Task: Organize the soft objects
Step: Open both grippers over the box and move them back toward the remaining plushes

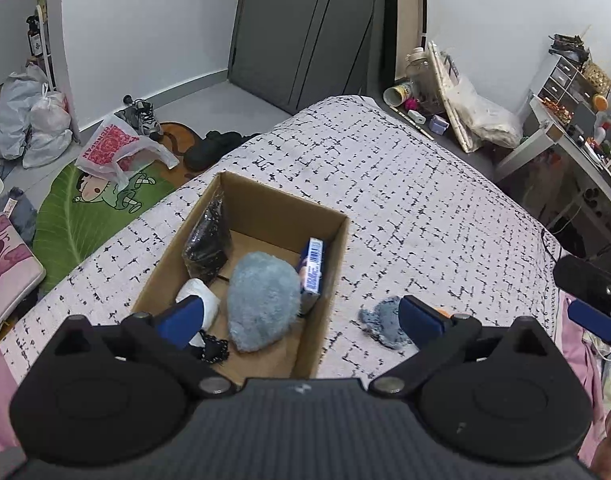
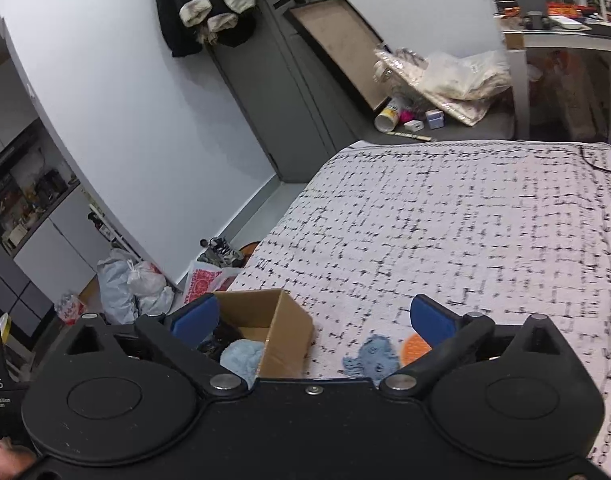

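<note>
An open cardboard box (image 1: pixel 329 248) stands on the bed. In it lie a fluffy grey-blue soft item (image 1: pixel 261 300), a black wrapped bundle (image 1: pixel 207 244), a white soft item (image 1: pixel 201 294) and a blue packet (image 1: pixel 313 266). My left gripper (image 1: pixel 301 316) is open and empty above the box's near end. A small blue knitted piece (image 1: pixel 379 320) lies on the bedspread right of the box, with an orange round item (image 2: pixel 414 347) beside it. My right gripper (image 2: pixel 313 318) is open and empty above the box (image 2: pixel 285 336) and the knitted piece (image 2: pixel 371 358).
The bed has a white bedspread (image 1: pixel 405 200) with black marks. Plastic bags (image 1: pixel 29 120), shoes and a green mat (image 1: pixel 77 216) lie on the floor at left. A desk (image 1: pixel 577 148) stands at right, clutter and a leaning frame (image 2: pixel 341 48) beyond the bed.
</note>
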`<state>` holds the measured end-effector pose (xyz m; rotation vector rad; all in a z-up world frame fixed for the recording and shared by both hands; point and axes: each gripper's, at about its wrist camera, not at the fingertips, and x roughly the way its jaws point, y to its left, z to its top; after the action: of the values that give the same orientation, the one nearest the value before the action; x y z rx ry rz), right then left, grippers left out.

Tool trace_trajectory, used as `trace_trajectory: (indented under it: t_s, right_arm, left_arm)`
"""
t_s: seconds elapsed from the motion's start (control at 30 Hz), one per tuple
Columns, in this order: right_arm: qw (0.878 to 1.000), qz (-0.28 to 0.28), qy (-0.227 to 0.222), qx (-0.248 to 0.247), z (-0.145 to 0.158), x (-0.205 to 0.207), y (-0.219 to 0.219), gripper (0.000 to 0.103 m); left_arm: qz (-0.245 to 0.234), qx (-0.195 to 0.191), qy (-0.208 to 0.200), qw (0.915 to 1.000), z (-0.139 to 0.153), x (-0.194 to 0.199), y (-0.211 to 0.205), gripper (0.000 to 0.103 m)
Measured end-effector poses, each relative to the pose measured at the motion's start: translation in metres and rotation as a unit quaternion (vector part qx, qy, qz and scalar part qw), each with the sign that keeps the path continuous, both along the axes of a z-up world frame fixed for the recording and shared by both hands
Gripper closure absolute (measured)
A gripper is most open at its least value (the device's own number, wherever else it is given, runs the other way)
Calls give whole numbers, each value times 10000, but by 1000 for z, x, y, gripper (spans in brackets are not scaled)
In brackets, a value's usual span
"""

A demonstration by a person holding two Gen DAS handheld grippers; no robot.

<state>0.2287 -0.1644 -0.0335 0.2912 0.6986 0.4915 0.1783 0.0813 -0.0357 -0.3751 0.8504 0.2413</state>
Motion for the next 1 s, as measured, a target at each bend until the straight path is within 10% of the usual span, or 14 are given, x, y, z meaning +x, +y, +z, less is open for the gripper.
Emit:
trace_trajectory:
  t_s: [1.0]
  right_arm:
    - [9983,-178,505,-224,-28,-3,-65,0]
  left_arm:
    - [-345,-6,210,9992,-2,2,-70,1]
